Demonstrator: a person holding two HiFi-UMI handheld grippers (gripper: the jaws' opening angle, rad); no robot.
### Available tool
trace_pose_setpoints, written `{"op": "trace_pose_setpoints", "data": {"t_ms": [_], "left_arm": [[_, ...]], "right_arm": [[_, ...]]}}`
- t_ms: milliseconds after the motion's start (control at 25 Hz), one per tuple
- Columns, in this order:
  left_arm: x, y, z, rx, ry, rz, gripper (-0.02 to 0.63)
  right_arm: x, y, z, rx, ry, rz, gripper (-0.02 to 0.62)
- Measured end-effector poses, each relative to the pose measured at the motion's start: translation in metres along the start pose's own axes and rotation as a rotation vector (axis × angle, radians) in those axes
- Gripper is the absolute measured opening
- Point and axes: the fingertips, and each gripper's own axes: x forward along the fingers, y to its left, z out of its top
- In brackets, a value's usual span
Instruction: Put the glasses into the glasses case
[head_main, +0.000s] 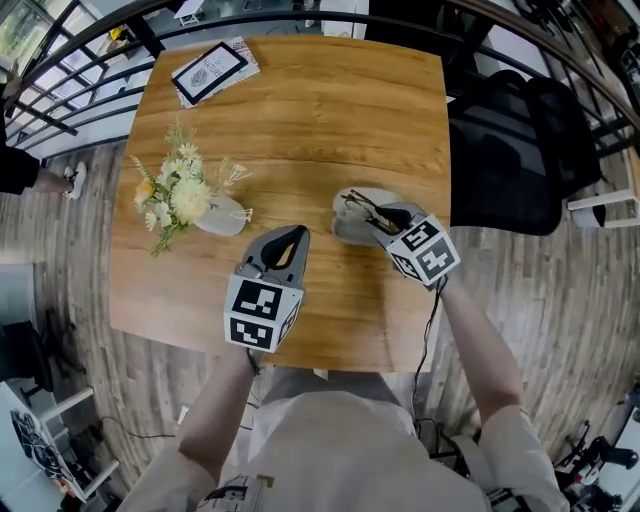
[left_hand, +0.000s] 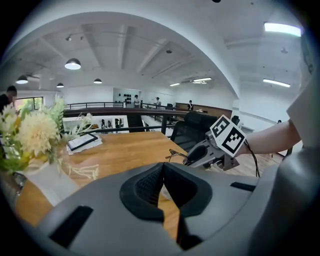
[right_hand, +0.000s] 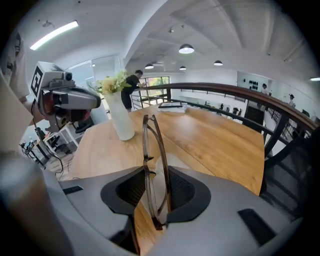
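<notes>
Both grippers had smooth grey moulded shells. The left gripper and the right gripper each carried black ribbed pads set in a dark rounded recess. Each also had a white cube at the rear, printed with black square markers: the left cube and the right cube. A thin black cable ran from the right one. The person wore a pale beige short-sleeved top.

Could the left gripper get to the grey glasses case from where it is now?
Probably yes: only bare table lies between the left gripper and the glasses case. The right gripper, holding the glasses, hangs over the case's right part.
</notes>
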Motion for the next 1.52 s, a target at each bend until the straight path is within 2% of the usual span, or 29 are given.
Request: {"op": "trace_pose_setpoints", "data": {"t_ms": [160, 440, 960, 1240, 1400, 1520], "left_arm": [[0.014, 0.014, -0.027, -0.036, 0.041, 0.003, 0.017], [0.018, 0.018, -0.068, -0.079, 0.114, -0.001, 0.017], [0.023, 0.01, -0.081, -0.101, 0.154, -0.024, 0.017], [0.023, -0.001, -0.083, -0.105, 0.16, -0.048, 0.017], [0.022, -0.005, -0.089, -0.107, 0.175, -0.058, 0.017], [0.02, -0.009, -0.093, -0.108, 0.182, -0.066, 0.017]], "right_arm": [[0.034, 0.0, -0.022, -0.032, 0.082, 0.037, 0.143], [0.065, 0.013, -0.061, -0.154, 0.243, 0.107, 0.143], [0.079, 0.037, -0.1, -0.086, 0.417, 0.311, 0.141], [0.077, 0.028, -0.109, -0.065, 0.473, 0.277, 0.152], [0.076, 0.022, -0.109, -0.104, 0.481, 0.223, 0.212], [0.074, 0.019, -0.108, -0.11, 0.469, 0.204, 0.225]]}}
